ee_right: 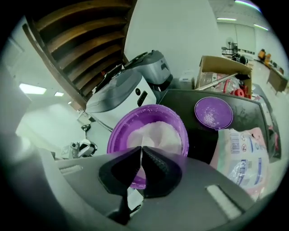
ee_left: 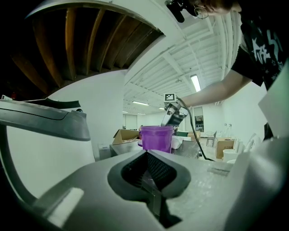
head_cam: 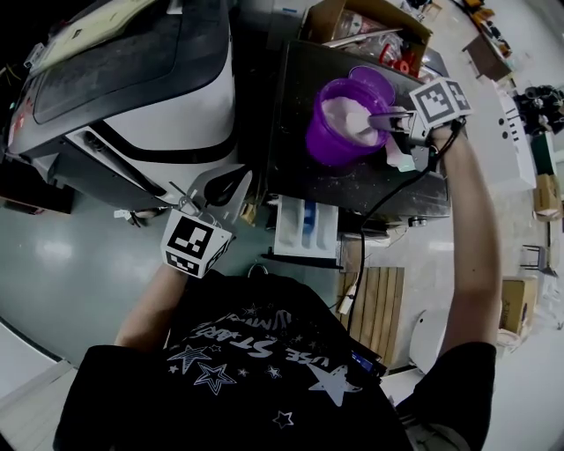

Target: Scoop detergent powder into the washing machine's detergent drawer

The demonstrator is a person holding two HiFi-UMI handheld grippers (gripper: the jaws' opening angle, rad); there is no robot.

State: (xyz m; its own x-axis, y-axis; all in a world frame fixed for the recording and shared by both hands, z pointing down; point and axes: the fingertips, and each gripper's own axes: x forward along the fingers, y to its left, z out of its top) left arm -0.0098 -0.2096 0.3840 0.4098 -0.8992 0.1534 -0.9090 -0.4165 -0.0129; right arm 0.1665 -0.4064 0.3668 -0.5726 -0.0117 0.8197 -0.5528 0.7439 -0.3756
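Observation:
A purple tub (head_cam: 339, 132) (ee_right: 149, 135) full of white detergent powder stands on a dark table (head_cam: 300, 167). My right gripper (head_cam: 379, 119) (ee_right: 141, 151) hovers over the tub, its jaws shut on the thin handle of a white scoop (head_cam: 357, 119) that reaches into the powder. The washing machine's detergent drawer (head_cam: 306, 227) is pulled open below the table's near edge. My left gripper (head_cam: 211, 181) (ee_left: 146, 155) is held low beside the washing machine (head_cam: 132, 79), shut and empty, facing the tub (ee_left: 156, 137) from a distance.
The tub's purple lid (ee_right: 213, 113) lies on the table behind the tub. A detergent bag (ee_right: 241, 158) lies to the right of the tub. An open cardboard box (head_cam: 370, 26) sits at the table's far edge. A cable (head_cam: 379, 211) hangs from the right gripper.

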